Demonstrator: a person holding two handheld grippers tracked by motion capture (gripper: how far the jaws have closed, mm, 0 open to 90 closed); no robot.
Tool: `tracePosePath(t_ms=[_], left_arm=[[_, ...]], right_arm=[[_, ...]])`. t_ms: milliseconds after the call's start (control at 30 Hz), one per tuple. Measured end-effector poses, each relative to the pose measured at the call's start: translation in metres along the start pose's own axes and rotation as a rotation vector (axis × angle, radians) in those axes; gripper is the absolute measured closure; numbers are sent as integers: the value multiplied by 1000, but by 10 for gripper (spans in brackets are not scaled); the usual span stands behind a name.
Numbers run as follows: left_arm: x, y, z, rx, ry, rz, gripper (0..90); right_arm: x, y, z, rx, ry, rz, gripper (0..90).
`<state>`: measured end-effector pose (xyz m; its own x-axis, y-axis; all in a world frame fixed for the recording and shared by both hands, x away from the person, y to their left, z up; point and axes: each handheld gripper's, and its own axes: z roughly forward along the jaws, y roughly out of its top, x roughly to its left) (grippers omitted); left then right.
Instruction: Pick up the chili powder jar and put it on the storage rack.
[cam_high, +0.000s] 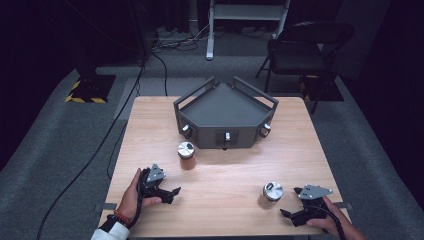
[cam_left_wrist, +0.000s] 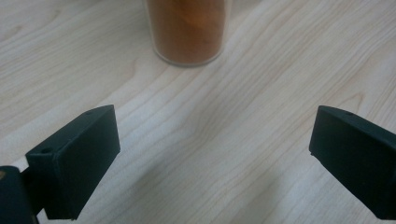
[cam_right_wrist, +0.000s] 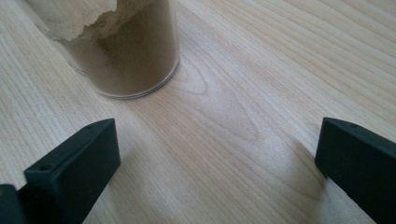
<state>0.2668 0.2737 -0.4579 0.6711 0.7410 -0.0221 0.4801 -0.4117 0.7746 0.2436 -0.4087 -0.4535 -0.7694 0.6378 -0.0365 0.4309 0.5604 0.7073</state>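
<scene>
Wood grain everywhere, pale table (cam_high: 225, 170) under both my grippers. My left gripper (cam_high: 171, 192) sits low near the front left corner with its jaws spread wide and nothing between them. In the left gripper view the two black jaws stand far apart over bare wood, and the orange spice jar (cam_left_wrist: 189, 30) is straight ahead of them, not touching. From the high view that same orange spice jar (cam_high: 186, 155) has a shiny metal lid and stands upright just in front of the dark grey angular tray (cam_high: 225, 112) at the back middle of the table.

My right gripper (cam_high: 291, 202) is down by the front right corner, jaws also wide apart and gripping nothing. The beige powder jar (cam_high: 272, 194) stands upright just to its left, near but with a gap between them. In the right gripper view the beige powder jar (cam_right_wrist: 119, 51) sits up and to the left of the jaws, off their centre line, the powder inside heaped unevenly.

The two jars are well apart from each other.
</scene>
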Motion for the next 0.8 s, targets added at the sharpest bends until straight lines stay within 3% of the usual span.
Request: tracePosePath(t_ms=[367, 800], left_arm=[[1, 10, -6, -24, 10, 3, 14], [2, 26, -1, -53, 0, 2, 13]], right_arm=[[1, 0, 0, -1, -4, 4, 0], [1, -1, 0, -3, -4, 4, 0]])
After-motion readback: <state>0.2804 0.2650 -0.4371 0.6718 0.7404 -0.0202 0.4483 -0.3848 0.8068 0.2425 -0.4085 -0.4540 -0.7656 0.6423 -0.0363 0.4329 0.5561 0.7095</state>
